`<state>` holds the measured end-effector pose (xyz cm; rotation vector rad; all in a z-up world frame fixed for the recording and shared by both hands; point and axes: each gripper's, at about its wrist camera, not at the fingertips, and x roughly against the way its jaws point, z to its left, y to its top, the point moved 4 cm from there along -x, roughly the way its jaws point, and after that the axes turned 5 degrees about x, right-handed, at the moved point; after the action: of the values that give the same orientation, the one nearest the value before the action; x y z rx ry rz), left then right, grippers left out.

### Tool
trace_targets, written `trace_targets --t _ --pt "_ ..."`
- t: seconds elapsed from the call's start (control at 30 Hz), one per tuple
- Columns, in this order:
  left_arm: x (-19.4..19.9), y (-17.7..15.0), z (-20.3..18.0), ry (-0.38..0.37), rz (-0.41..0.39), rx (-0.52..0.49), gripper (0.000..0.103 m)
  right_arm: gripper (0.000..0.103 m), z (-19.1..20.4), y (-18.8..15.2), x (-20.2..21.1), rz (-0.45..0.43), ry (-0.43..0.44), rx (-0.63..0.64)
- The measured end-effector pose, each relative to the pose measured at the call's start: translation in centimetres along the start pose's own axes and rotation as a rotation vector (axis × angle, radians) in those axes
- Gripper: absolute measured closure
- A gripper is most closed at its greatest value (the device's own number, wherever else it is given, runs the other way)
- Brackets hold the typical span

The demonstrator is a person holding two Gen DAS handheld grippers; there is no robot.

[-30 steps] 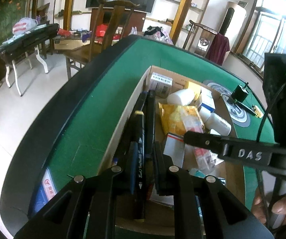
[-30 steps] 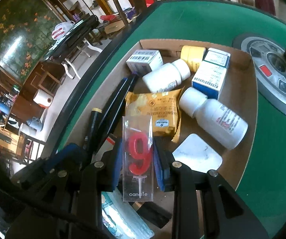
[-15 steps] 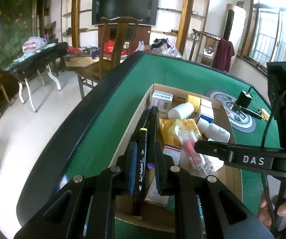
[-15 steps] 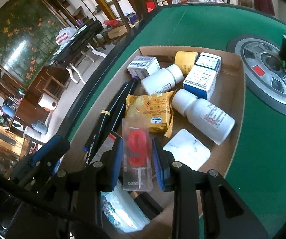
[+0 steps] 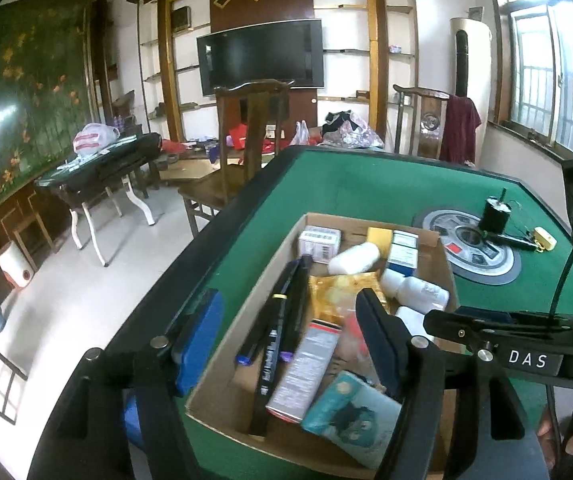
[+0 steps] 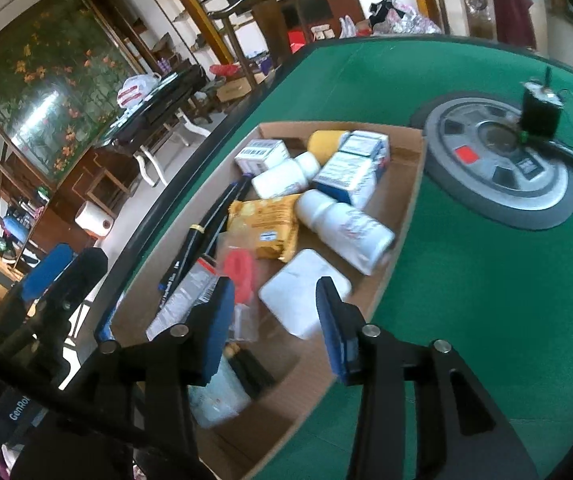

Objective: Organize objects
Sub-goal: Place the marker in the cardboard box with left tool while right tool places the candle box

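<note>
We see both tools hanging over the near end of a cardboard box (image 5: 246, 300) on the green counter (image 5: 366, 188). Left tool (image 5: 286, 340) has its fingers spread wide apart, nothing between them; one blue pad (image 5: 198, 344) sits outside the box's left wall, the other finger over the box interior. Right tool (image 6: 274, 320) also has fingers apart, holding nothing, above the near part of the box. In the box we see two black markers (image 5: 282, 320) lying lengthwise along the left wall, touching each other. Beside them a yellow snack packet (image 6: 266, 220), and a clear pack with a red number candle (image 6: 240, 272) lying partly on the packet, just ahead of the right tool's left pad. A white flat square pad (image 6: 302, 292) lies beside the candle. White pill bottles (image 6: 342, 232) on their sides, one touching the packet. A blue-white medicine box (image 6: 350, 172) and a barcoded small box (image 6: 262, 152) at the far end, a yellow tub (image 6: 324, 138) between them. Near end: a silver-red carton (image 5: 306, 368) and a teal tissue pack (image 5: 350, 416). Grey round centre panel (image 6: 498, 168) on the counter beyond the box, a black block (image 6: 540, 112) on it.
</note>
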<state>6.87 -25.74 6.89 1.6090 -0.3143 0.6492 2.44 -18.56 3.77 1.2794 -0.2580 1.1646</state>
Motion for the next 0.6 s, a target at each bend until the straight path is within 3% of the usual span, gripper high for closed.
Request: trace_targets --t 0.47,0.6 --pt "2.8 -0.6 -6.3 0.019 -0.032 -0.079 0.040 0.050 -5.3 -1.2 5.3 -0.113 -0.033 -0.050" --pt "4.0 -0.6 -7.5 0.052 -0.072 -0.085 0.031 0.046 -6.0 -1.7 6.5 -0.148 -0.079 -0.020"
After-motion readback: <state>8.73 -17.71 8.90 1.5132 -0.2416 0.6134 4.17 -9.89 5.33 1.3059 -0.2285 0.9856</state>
